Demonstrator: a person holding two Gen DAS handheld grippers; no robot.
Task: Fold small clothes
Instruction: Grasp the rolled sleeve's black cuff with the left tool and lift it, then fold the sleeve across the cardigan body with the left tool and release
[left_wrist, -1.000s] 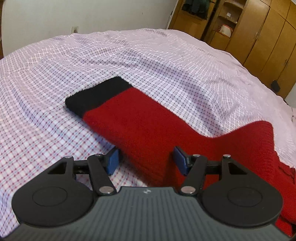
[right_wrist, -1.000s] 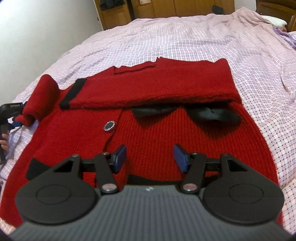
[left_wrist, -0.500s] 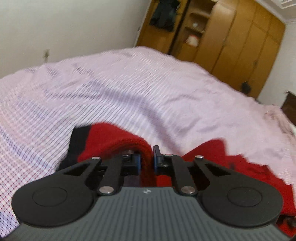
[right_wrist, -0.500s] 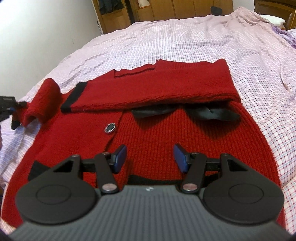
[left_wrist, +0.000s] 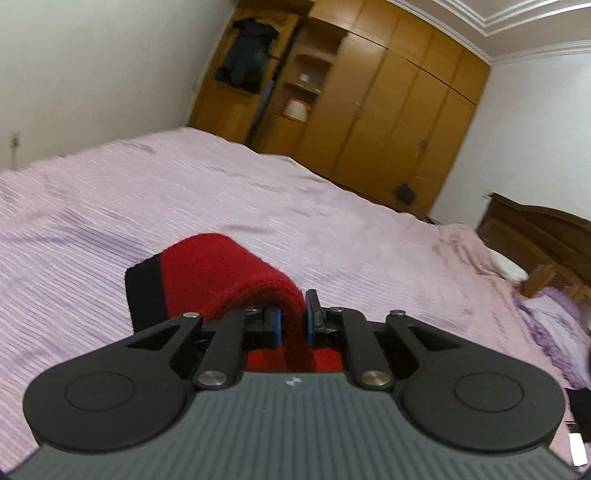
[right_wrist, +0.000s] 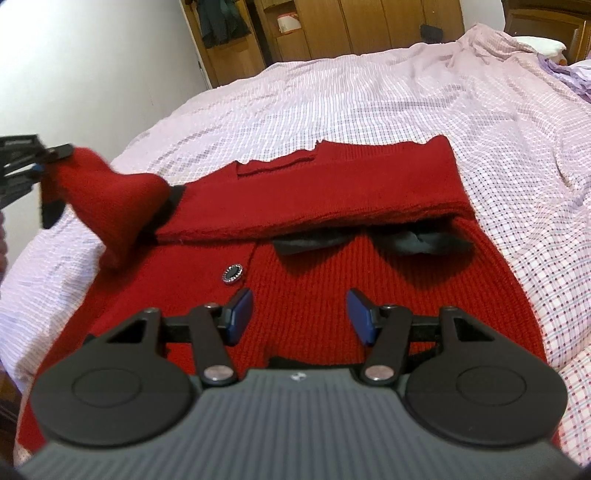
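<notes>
1. Nearest the right-hand camera, the right gripper (right_wrist: 299, 312) hovered over the lower body of a red cardigan (right_wrist: 369, 295), its jaws standing apart with nothing between them. It had not moved in the last second.
2. The cardigan lay flat on a checked bedsheet (right_wrist: 369, 103), one sleeve already folded across its chest, with a round button (right_wrist: 232, 274) just beyond the gripper.
3. At the cardigan's left edge, the left gripper (left_wrist: 291, 323) had clamped its jaws on the other sleeve (left_wrist: 225, 273). A second before, those jaws were open over the sleeve lying flat; they closed on the knit and raised it off the bed.
4. The sleeve now draped over the fingers, its black cuff (left_wrist: 146, 291) hanging to the left.
5. This suggests the second sleeve fold had begun: the sleeve probably needed carrying across the chest.
6. Farthest back stood a wooden wardrobe (left_wrist: 388, 110).
</notes>
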